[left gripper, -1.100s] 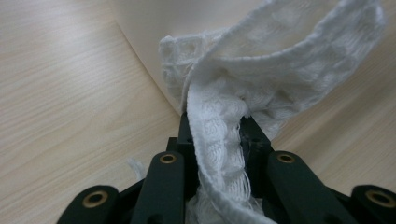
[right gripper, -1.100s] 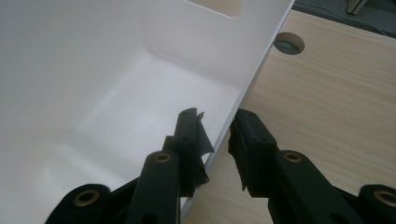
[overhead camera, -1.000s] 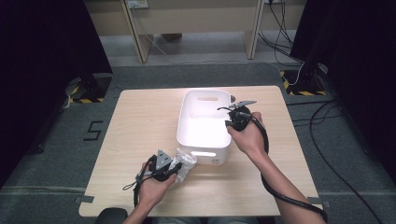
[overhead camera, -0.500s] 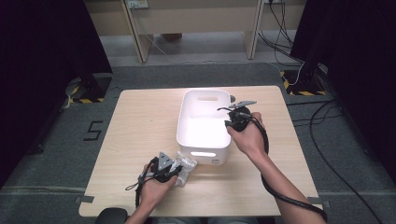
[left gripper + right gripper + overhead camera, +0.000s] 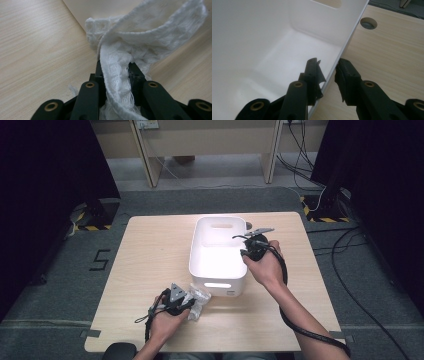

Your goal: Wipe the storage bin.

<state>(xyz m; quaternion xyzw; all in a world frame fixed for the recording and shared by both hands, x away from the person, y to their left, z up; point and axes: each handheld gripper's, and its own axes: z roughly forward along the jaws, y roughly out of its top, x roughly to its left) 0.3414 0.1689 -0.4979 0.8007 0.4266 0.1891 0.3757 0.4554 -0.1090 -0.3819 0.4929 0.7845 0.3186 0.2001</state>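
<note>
pinching a white cloth [image 5: 117, 65], left tongs [image 5: 187, 301] lie low; right tongs [image 5: 248, 245] seemingly straddle bin wall [image 5: 344, 47], spread.

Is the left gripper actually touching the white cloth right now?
Touching. In the left gripper view the left gripper has its two black jaws closed on a band of the white cloth, which runs up between them and out over the table.

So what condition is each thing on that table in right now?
White cloth: crumpled, pinched between the left gripper's jaws, just in front of the bin.
White bin: upright, nothing visible inside.
Left gripper: shut on the cloth.
Right gripper: jaws straddle the bin's right wall, one inside, one outside; a small gap shows, so not clamped.
Table: flat, bearing it all.
</note>
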